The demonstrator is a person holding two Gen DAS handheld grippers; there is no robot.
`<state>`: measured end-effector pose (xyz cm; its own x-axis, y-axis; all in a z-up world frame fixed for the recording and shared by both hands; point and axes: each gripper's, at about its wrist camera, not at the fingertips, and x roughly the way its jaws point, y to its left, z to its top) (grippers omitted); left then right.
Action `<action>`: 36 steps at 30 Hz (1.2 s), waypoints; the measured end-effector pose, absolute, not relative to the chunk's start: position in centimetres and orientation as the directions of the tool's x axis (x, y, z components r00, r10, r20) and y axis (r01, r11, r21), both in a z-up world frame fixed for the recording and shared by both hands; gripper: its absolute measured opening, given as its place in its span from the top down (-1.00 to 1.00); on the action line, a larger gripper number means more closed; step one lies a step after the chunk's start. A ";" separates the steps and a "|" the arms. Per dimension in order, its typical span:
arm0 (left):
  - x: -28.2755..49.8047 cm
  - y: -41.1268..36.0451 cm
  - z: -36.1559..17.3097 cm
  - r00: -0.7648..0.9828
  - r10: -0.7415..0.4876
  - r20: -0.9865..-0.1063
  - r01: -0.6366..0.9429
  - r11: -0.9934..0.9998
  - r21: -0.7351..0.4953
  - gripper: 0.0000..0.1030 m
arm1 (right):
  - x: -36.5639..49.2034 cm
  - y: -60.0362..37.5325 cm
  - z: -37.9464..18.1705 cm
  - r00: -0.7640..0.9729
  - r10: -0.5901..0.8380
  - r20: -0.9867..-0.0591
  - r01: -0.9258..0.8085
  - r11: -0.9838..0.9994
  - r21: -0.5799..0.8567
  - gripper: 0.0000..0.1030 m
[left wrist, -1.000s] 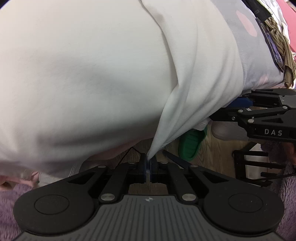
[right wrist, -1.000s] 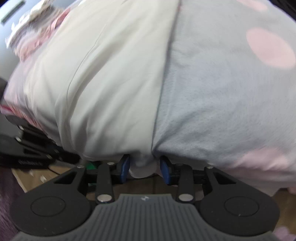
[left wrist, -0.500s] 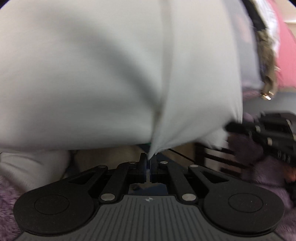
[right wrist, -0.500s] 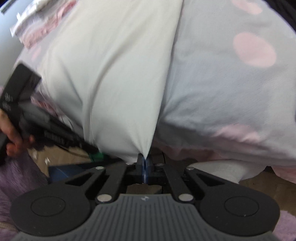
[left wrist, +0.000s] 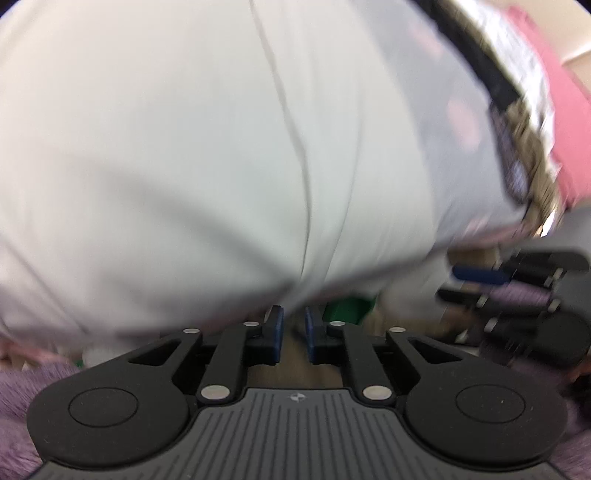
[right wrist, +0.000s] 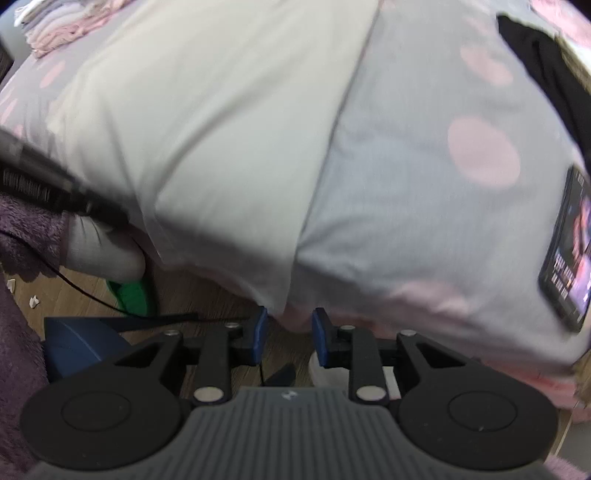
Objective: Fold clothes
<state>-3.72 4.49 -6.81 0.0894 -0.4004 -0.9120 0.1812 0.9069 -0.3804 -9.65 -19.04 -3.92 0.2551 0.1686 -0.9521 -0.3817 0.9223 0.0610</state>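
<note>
A white garment [left wrist: 184,155] lies spread flat on the grey bed sheet with pink dots [right wrist: 424,192]; its near edge hangs at the bed's side. My left gripper [left wrist: 294,332] hovers just below that edge, its jaws opening, with nothing between the blue pads. My right gripper [right wrist: 287,338] sits under the white garment's [right wrist: 221,129] near corner, its jaws opening too, and holds no cloth. Each gripper shows in the other's view: the right gripper [left wrist: 517,288] at the right, the left gripper [right wrist: 48,184] at the left.
A phone [right wrist: 569,251] lies on the sheet at the right. A black garment [right wrist: 535,62] and folded pink clothes [right wrist: 62,26] sit farther back. A green slipper [right wrist: 133,295] and a socked foot [right wrist: 107,254] stand on the wooden floor. Purple fleece sleeves frame both views.
Both grippers were pinching the white garment's near edge half a second ago. Their jaws have since parted and the cloth has dropped free onto the bed.
</note>
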 end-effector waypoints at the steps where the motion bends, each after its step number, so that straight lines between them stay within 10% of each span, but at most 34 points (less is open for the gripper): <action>1: -3.4 4.8 -6.2 0.121 -0.406 -0.906 0.177 0.907 -0.383 0.74 | -9.6 -18.9 -3.4 0.270 0.170 -0.948 -0.389 0.920 0.055 0.43; 5: -1.5 4.7 -4.4 0.222 -0.406 -0.887 0.150 0.913 -0.381 0.42 | -9.4 -18.9 -1.3 0.336 0.183 -0.924 -0.411 0.911 0.031 0.43; 19: 2.6 1.3 -6.3 0.353 -0.403 -0.844 0.216 0.913 -0.346 0.32 | -7.1 -16.6 -1.9 0.357 0.221 -0.908 -0.421 0.905 0.055 0.21; 23: 2.7 0.7 -6.5 0.368 -0.355 -0.859 0.255 0.927 -0.274 0.78 | -6.7 -16.7 -2.6 0.338 0.223 -0.914 -0.409 0.910 0.070 0.17; 36: 2.4 7.4 -3.9 0.427 -0.245 -0.870 0.101 0.969 -0.224 0.81 | -5.6 -16.6 -2.1 0.359 0.240 -0.902 -0.393 0.916 0.087 0.10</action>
<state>2.42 7.39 -3.88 0.4273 -0.2452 -0.8702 0.1011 0.9694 -0.2235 -5.61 -16.57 -2.08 0.3591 0.2397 -0.9020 -0.3926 0.9156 0.0870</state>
